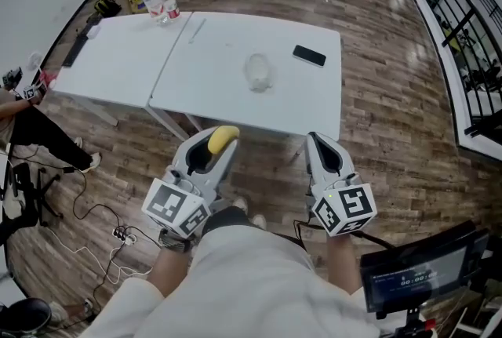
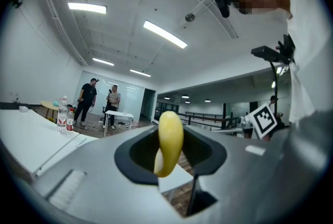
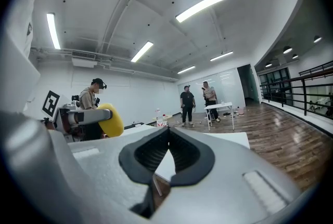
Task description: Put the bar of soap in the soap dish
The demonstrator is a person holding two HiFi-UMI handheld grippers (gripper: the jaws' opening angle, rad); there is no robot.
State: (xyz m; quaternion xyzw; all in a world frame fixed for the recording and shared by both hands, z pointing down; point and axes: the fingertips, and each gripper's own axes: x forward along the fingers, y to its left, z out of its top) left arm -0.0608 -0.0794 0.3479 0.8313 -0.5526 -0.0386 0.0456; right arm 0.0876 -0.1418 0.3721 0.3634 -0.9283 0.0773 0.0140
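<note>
My left hand-held gripper [image 1: 222, 147] pinches the bar of soap [image 1: 223, 136] before the desk [image 1: 220, 62]; the right hand-held gripper [image 1: 315, 142] is pressed together, empty. I should carry the soap level over the soap dish [image 1: 258, 71], then lower gently.

In the head view, two tables are standing side by side across the upper half of the frame, the left table [image 1: 110, 54] touching the right table [image 1: 235, 97]. The soap dish [image 1: 258, 71] is sitting near the middle of the right table, with a phone [image 1: 309, 55] lying to its upper right. Two bottles [image 1: 159, 3] are standing at the left table's upper right corner. Below the tables, the left gripper [image 1: 218, 147] is hanging left of centre with the bar of soap [image 1: 222, 138] between its jaws, and the right gripper [image 1: 316, 143] is hanging beside it, to the right.
</note>
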